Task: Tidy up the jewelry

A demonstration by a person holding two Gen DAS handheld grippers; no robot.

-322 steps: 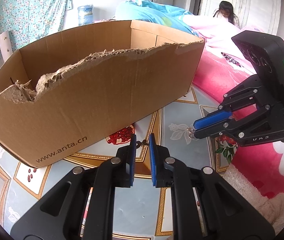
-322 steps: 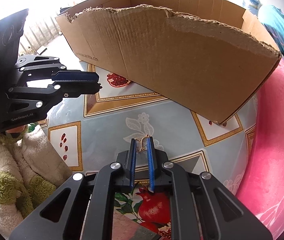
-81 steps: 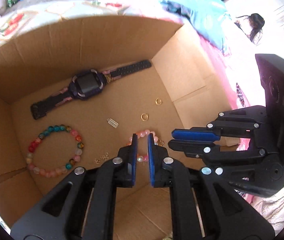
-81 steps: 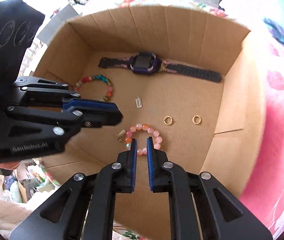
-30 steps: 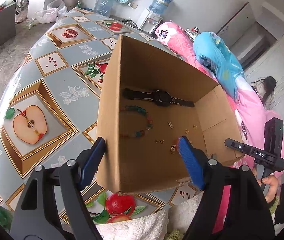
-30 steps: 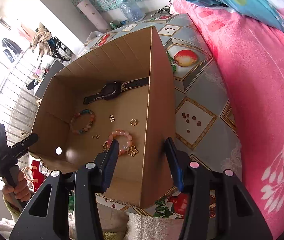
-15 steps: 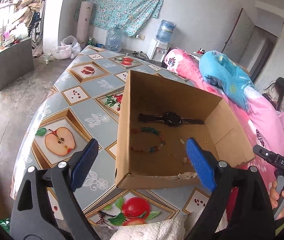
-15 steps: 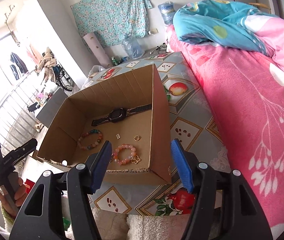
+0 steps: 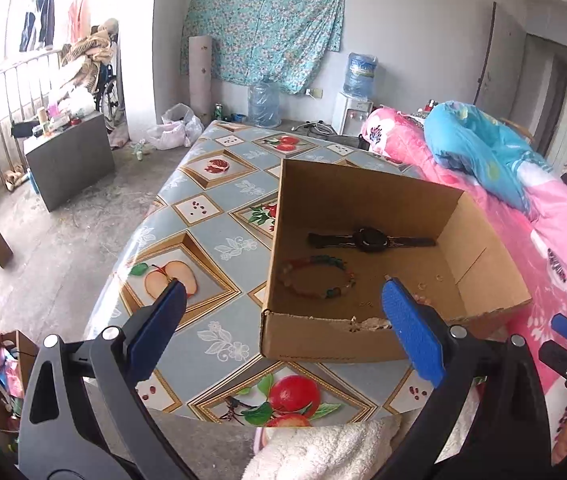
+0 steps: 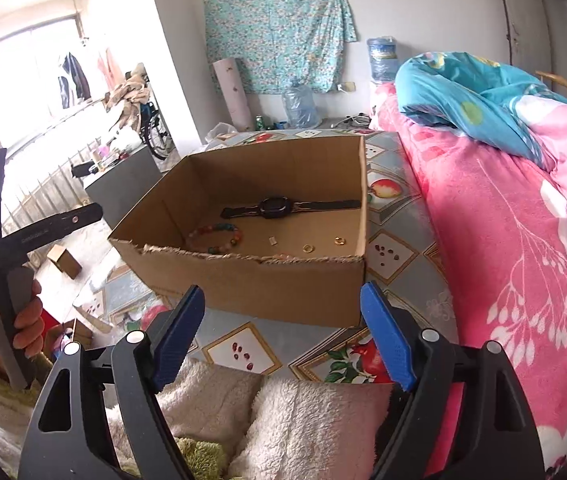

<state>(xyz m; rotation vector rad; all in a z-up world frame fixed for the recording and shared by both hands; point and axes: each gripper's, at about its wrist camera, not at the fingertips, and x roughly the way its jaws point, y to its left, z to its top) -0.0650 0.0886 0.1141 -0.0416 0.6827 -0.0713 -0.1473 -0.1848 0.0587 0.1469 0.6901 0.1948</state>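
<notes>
Nearest to both cameras is a white fleecy garment (image 10: 291,420) on the person's lap, just under the tongs. The left gripper (image 9: 283,312) stands fully spread with nothing between its 2 blue pads; its jaws have just been opening. The right gripper (image 10: 283,320) is also spread wide and empty, its jaws likewise just opening.

Ahead of and below both pairs of tongs, on the fruit-patterned tablecloth (image 9: 219,240), sits the cardboard box (image 10: 267,280), its torn near wall facing the tongs. Everything to be sorted lies on its floor. In the right wrist view, a pale pink bead bracelet (image 10: 283,256) barely peeks over the torn edge, closest to the tongs. Beyond it lie 2 gold rings (image 10: 308,247) toward the right tong's side, a small silver charm (image 10: 272,241) near the middle, and the multicoloured bead bracelet (image 10: 216,236) on the left tong's side. Farthest back, the smartwatch (image 10: 274,207) lies flat near the far wall, its strap running crosswise to the line of reach, from left to right.

As I judge it, no loose jewelry shows outside the box, so the job looks near done. Should another reach follow, the left hand (image 10: 23,320) is better placed for the coloured bracelet, the right tongs for the rings; the watch would want a grip across its strap.
</notes>
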